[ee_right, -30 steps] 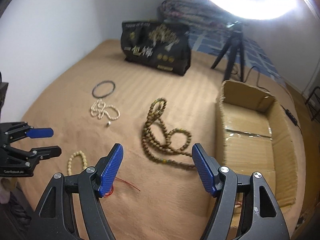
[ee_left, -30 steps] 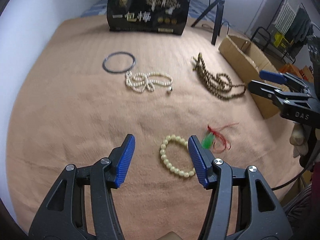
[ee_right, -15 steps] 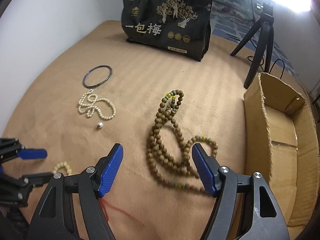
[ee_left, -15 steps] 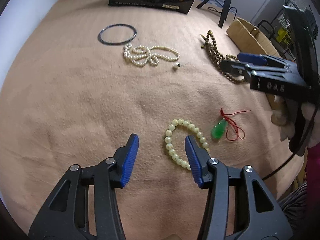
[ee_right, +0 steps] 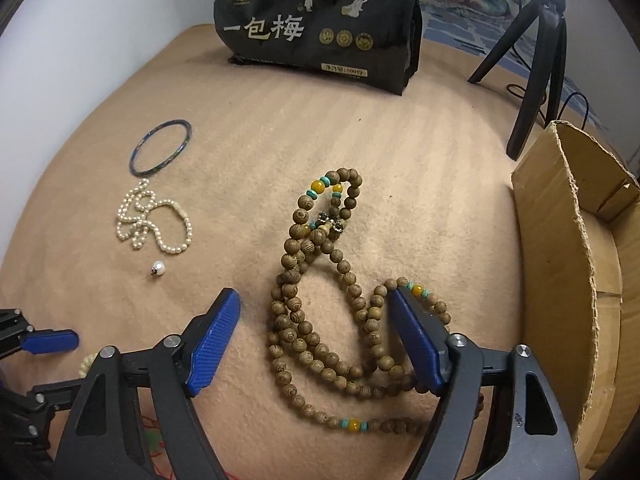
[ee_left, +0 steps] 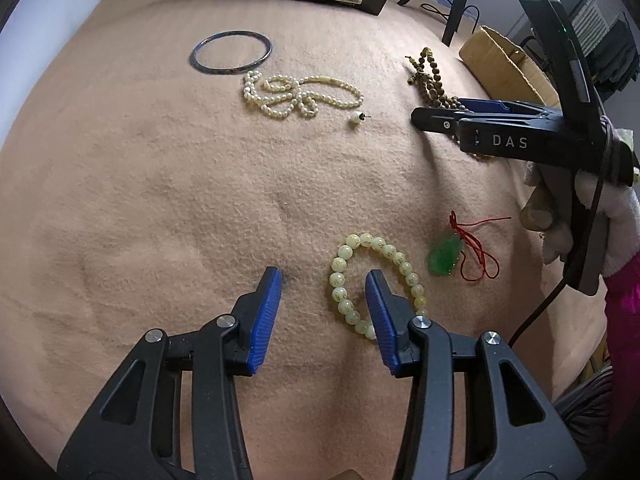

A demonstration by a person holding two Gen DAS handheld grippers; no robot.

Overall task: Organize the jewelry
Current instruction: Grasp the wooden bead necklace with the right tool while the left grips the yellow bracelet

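"DAS" marks the right gripper (ee_left: 436, 114); the black bag (ee_right: 320, 20) reads "一包梅". Both grippers gape: the left gripper (ee_left: 324, 280) straddles the pale bead bracelet (ee_left: 376, 280), the right the wooden bead necklace (ee_right: 320, 312). Only the left view shows the jade pendant (ee_left: 446, 258).

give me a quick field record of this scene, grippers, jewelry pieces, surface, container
surface: tan felt cloth
left gripper: open, right finger inside the pale bead bracelet, left finger outside
right gripper: open, straddling the wooden bead necklace
other jewelry: green pendant on red cord, pearl necklace, dark bangle
container: cardboard box, open, at right
background: black bag, tripod
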